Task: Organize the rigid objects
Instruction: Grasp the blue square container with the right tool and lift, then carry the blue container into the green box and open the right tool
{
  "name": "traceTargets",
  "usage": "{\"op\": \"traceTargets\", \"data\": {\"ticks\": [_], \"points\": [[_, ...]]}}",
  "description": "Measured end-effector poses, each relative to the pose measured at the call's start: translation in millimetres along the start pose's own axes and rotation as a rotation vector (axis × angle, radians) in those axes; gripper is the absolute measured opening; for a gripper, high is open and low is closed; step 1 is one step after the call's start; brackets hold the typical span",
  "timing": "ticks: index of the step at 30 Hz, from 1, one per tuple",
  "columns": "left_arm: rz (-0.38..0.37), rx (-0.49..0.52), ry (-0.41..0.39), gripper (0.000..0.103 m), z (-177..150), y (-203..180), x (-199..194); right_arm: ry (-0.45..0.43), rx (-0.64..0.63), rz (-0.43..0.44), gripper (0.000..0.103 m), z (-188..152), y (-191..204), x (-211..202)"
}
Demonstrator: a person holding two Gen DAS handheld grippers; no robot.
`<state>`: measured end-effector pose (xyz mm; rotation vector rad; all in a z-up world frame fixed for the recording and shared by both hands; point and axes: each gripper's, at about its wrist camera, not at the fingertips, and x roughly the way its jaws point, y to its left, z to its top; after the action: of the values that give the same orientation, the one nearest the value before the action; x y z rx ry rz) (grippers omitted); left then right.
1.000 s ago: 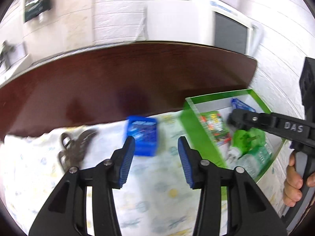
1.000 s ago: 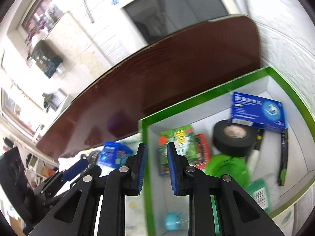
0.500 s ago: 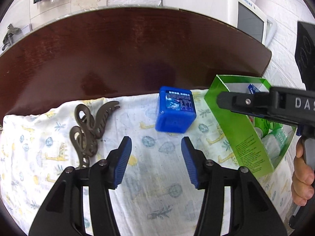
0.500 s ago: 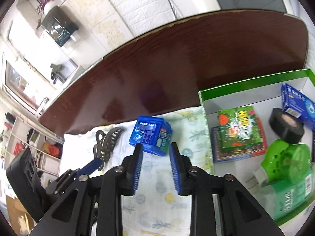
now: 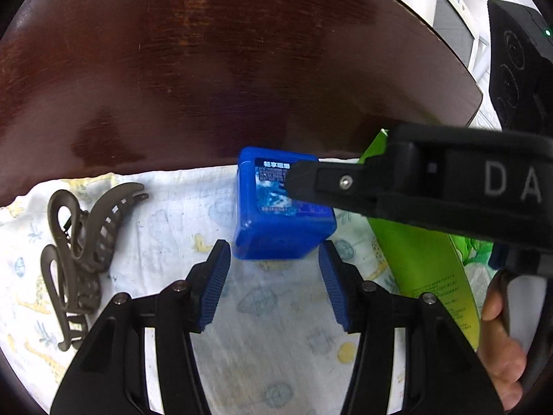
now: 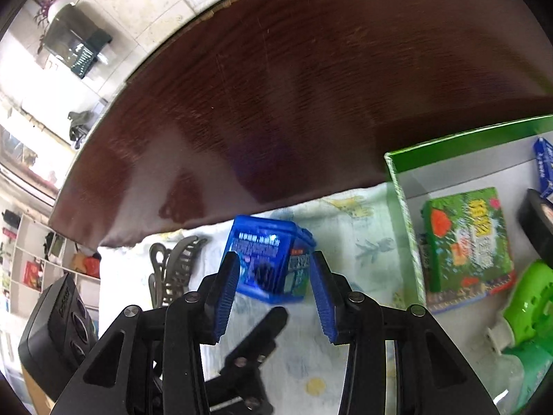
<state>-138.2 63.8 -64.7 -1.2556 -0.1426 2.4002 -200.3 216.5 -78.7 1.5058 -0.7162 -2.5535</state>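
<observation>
The small blue box (image 6: pixel 268 259) sits on the printed cloth (image 5: pixel 166 221) over the dark wooden surface (image 5: pixel 224 69), just beside the green-rimmed box (image 6: pixel 402 207); the right tongs (image 6: pixel 274 294) have just been opening and straddle it without touching, while the left tongs (image 5: pixel 274 283), also just widened, stand empty before it. With both closing in, they could collide or knock the box askew.
</observation>
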Motion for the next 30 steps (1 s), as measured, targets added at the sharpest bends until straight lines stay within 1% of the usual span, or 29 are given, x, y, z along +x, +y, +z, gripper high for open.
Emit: {"op": "traceTargets", "data": {"ticks": [4,7,9,10,13,17,20,26,30], "points": [[-0.019,-0.011,-0.013,0.05,5,5,2,0.014,0.016,0.006,0.043,3,-3,13],[-0.042,-0.017,-0.018,0.05,9,9,2,0.007,0.033,0.03,0.044,8,-6,16],[-0.053,-0.005,-0.014,0.047,11,9,3,0.004,0.025,0.026,0.048,10,-4,18],[-0.051,0.005,-0.012,0.046,12,8,3,0.006,0.024,0.028,0.05,11,-3,19],[-0.035,0.032,-0.013,0.046,12,5,3,-0.007,-0.004,0.008,0.05,13,0,19],[-0.047,0.021,-0.01,0.044,11,7,-3,-0.011,-0.049,-0.01,0.051,14,6,18],[-0.038,0.04,-0.027,0.044,10,4,-14,-0.025,-0.073,-0.024,0.051,12,10,12],[-0.029,0.072,-0.059,0.044,11,-9,-38,-0.06,-0.073,-0.007,0.051,9,14,-9],[-0.026,0.104,-0.083,0.044,10,-25,-56,-0.093,-0.073,0.0,0.051,5,15,-27]]}}
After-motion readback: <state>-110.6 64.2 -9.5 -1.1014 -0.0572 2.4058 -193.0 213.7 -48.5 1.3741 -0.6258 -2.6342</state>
